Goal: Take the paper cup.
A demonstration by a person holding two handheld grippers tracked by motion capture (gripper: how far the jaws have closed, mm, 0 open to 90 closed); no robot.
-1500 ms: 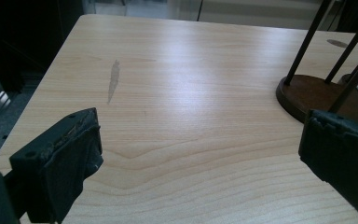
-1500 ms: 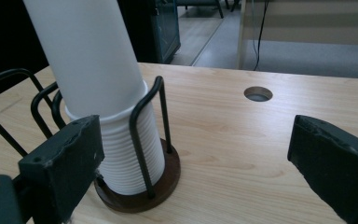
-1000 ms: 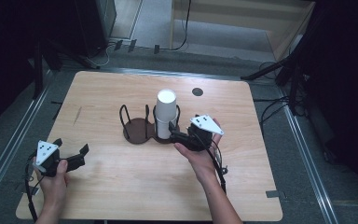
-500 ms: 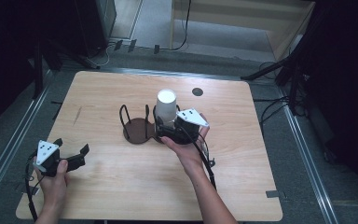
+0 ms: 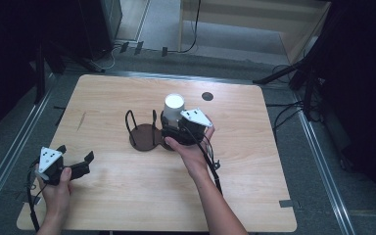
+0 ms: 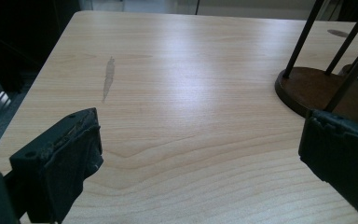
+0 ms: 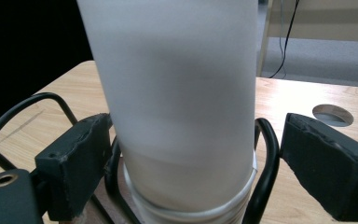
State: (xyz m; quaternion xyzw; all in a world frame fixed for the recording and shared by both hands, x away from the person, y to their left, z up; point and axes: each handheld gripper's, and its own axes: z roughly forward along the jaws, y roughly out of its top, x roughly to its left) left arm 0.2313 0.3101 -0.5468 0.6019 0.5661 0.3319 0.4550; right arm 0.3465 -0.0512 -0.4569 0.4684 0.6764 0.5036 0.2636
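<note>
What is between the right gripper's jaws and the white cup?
Nothing visible blocks them. The right gripper straddles the white cup, its jaws just closing but pads apart from it. The holder's black wire loops stand close beside the cup's base.

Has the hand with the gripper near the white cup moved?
Yes. The right gripper slid left, up to the white cup, jaws just closing around it, not yet gripping.

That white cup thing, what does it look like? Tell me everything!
The white cup is tall, round and frosted, like cloudy plastic or glass, with a ribbed ring near its bottom. It stands upright in the right side of a dark holder with black wire loops, on the wooden table. The right gripper has a jaw on each side of it, just closing in, the right-hand pad not yet touching.
</note>
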